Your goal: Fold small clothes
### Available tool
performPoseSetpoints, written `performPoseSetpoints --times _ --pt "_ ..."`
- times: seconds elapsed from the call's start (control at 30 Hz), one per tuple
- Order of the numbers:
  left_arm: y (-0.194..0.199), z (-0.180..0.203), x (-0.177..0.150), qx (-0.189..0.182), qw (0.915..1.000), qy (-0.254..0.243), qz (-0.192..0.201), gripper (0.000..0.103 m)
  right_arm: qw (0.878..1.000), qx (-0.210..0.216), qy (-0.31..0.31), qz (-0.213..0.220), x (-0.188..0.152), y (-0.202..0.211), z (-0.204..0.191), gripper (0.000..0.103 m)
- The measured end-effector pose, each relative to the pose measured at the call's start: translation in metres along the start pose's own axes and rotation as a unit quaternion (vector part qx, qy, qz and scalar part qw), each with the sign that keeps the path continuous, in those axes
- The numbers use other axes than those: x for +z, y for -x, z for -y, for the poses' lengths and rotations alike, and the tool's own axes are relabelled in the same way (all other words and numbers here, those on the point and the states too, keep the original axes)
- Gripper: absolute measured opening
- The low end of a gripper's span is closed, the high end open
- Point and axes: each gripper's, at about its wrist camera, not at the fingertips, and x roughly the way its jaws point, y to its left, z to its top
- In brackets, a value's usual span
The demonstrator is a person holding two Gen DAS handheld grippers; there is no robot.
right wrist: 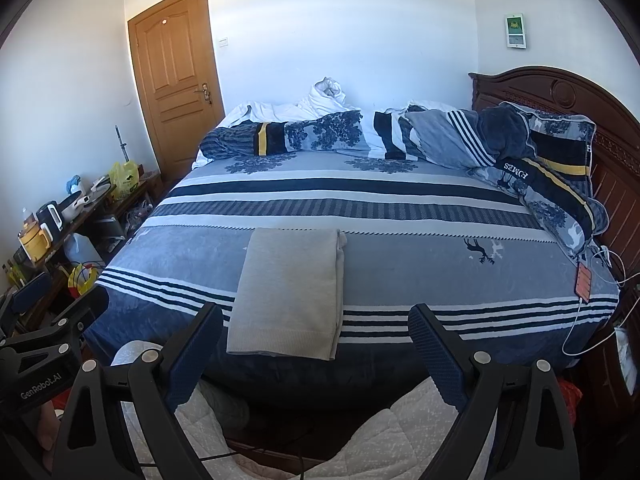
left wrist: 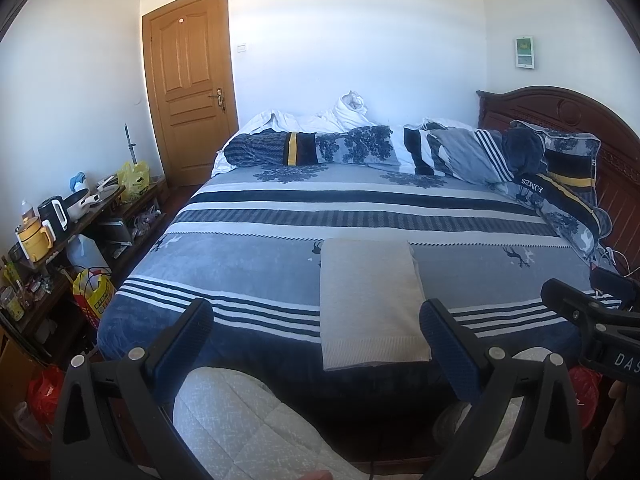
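Nearest the lenses are the person's legs in pale quilted trousers (left wrist: pixel 248 412), standing at the foot of the bed beneath both tools.

Left to right: a cluttered dark wooden shelf unit (left wrist: pixel 64 240) with a yellow lidded pot (left wrist: pixel 34 240) stands along the left wall, well apart from the work. The left gripper (left wrist: pixel 316 334) is raised over the bed's near edge with its blue-padded jaws spread wide and nothing between them. Just to its right lies the beige knitted garment (left wrist: pixel 370 300), a flat, long rectangle on the blue, white and navy striped bedspread (left wrist: pixel 240 264), its ribbed hem hanging slightly over the near edge. The right gripper (right wrist: pixel 316 334) is level with the left one and likewise fully spread and empty; the garment sits towards its left finger. Far right, a red-cased phone (right wrist: pixel 583 285) on a white cable rests near the dark carved wooden headboard (right wrist: pixel 580 96).

Assessment of progress: the garment's sides appear already folded inward, the edges lying straight and layered along the right side. One or more crosswise folds, hem towards the far end, appear to remain. No other small clothes awaiting folding can be identified.

Pose: both tools point forward and slightly down, side by side, clear of the fabric, neither touching it.
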Motion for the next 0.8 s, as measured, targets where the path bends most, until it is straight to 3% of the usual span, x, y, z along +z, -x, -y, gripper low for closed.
performPoseSetpoints --times 0.5,0.8 --pt "-0.018 -0.027 0.005 -0.006 0.9999 -0.005 -0.013 0.103 1.000 0.004 0.002 -0.005 0.005 -0.007 0.004 0.096" --pt "-0.085 -0.039 0.001 -0.029 0.9975 -0.006 -0.065 0.103 0.999 0.009 -0.017 -0.049 -0.001 -0.051 0.017 0.097"
